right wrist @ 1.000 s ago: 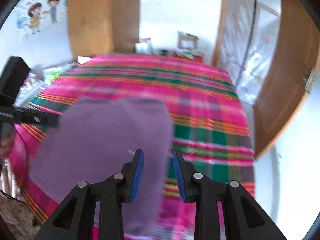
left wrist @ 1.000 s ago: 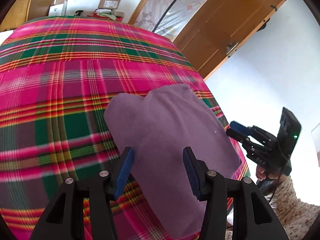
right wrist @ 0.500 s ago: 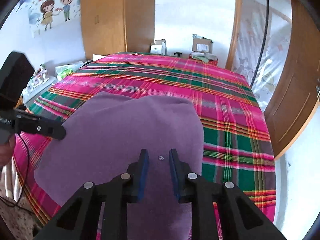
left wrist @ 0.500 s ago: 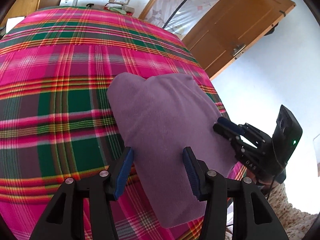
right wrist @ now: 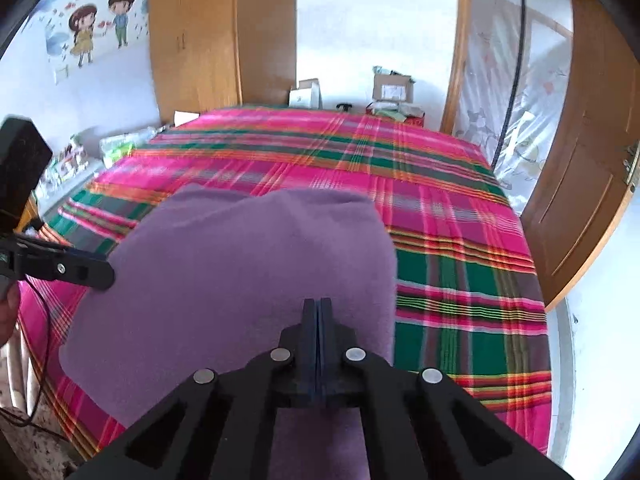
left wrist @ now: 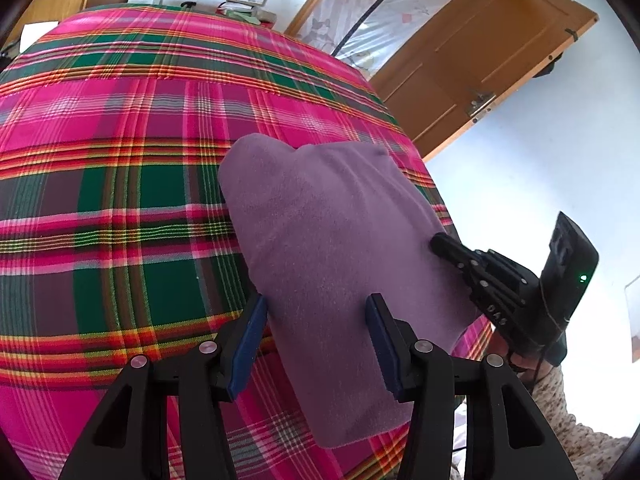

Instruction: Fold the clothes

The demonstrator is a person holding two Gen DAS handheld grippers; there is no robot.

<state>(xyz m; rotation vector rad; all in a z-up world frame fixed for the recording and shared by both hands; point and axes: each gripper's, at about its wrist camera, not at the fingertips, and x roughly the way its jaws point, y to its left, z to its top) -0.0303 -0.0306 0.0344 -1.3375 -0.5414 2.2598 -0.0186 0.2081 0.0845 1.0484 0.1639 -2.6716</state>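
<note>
Two handheld grippers point down over a folded purple garment [left wrist: 340,264] at the near corner of a bed. Nearest in the left wrist view, the left gripper [left wrist: 318,342] stands wide, its blue pads [left wrist: 248,340] apart and pressing on nothing, with the garment's near left edge below the gap. In the right wrist view, the right gripper [right wrist: 317,308] has just been closing; its two pads now meet face to face above the purple cloth, and whether any fabric is pinched at the tips cannot be told. From the left view its closed black tip rests at the garment's right edge, a hand [left wrist: 516,354] in a speckled knit sleeve [left wrist: 576,428] behind it. The garment lies flat on a pink, green and orange plaid blanket [left wrist: 120,208]. Farther off, cardboard boxes [right wrist: 390,88] stand past the bed's far end, beside a wooden wardrobe [right wrist: 208,32] and an open wooden door [left wrist: 472,64].
</note>
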